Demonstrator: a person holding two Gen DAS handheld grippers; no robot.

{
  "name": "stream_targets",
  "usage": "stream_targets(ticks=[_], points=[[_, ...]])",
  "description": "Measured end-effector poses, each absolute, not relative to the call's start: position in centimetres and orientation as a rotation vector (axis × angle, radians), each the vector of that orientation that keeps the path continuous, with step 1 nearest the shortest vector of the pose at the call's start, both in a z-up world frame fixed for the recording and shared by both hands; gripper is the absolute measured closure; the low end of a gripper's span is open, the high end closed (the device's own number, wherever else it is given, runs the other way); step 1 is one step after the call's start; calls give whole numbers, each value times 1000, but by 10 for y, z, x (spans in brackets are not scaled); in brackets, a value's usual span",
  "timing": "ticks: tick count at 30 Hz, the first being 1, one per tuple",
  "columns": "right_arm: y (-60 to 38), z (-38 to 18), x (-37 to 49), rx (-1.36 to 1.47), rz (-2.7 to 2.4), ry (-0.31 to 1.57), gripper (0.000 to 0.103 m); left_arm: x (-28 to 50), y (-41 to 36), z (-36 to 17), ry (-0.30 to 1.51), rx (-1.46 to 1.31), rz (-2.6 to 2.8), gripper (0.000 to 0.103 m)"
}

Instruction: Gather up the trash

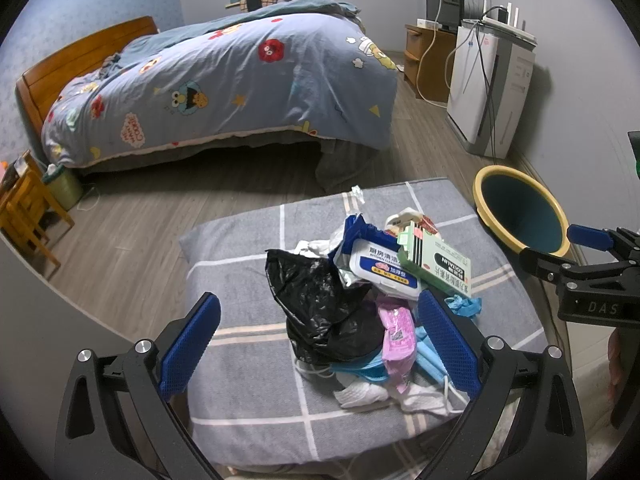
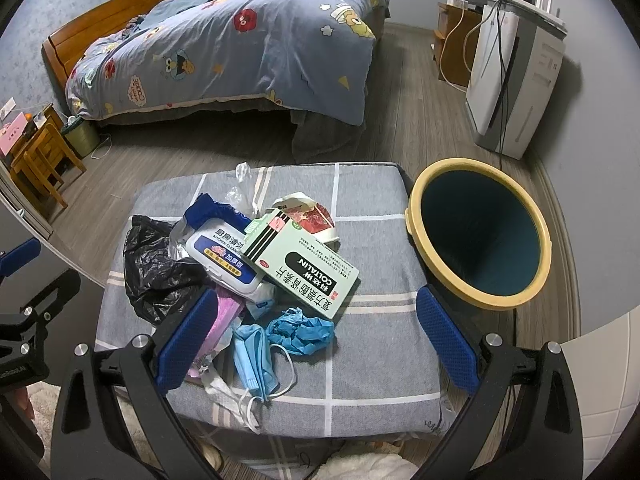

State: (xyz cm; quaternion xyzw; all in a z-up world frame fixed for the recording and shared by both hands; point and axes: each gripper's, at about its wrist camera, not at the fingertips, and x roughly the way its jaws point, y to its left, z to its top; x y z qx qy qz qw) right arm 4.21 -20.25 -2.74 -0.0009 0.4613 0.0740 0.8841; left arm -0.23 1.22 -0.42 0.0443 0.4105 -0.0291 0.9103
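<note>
A heap of trash lies on a grey checked cushion: a black plastic bag, a white wipes pack, a green medicine box, a pink packet, a blue crumpled glove, a blue face mask and white tissues. A dark blue bin with a yellow rim stands right of the cushion. My left gripper is open over the black bag and pink packet. My right gripper is open over the glove and mask. Both hold nothing.
A bed with a blue cartoon duvet fills the back. A white appliance with cables stands at the right wall. A wooden stool and a small green bin are at the left. The floor is grey wood.
</note>
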Motion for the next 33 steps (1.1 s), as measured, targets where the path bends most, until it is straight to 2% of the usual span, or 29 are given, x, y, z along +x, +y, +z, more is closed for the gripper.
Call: stream_targets(ticks=[33], points=[[-203,-32,39,9,153,981,6,-1,11,-10,835,97,-74,5]])
